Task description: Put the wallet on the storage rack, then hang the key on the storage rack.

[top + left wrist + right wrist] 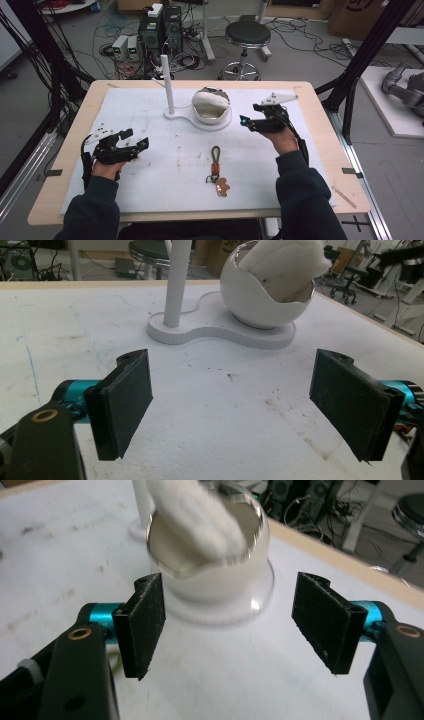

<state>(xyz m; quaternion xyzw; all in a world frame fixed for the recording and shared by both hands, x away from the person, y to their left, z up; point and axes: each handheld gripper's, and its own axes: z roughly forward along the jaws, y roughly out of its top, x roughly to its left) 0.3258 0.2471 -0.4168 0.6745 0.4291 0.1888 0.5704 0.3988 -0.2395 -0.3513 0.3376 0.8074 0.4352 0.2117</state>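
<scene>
Blur softens white bowl [215, 575] beyond gaping, empty right gripper [227, 625]; left gripper [230, 405] gapes empty.

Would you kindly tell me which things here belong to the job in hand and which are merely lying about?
Job in hand:
- white bowl on its stand
- white cloth in the bowl
- right tongs, open beside the bowl

Lying about:
- key ring
- left tongs, open, empty
- stool behind the table

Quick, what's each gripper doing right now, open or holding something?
Left gripper: open, nothing between its fingers.
Right gripper: open, holding nothing, pointed at the white bowl.
</scene>
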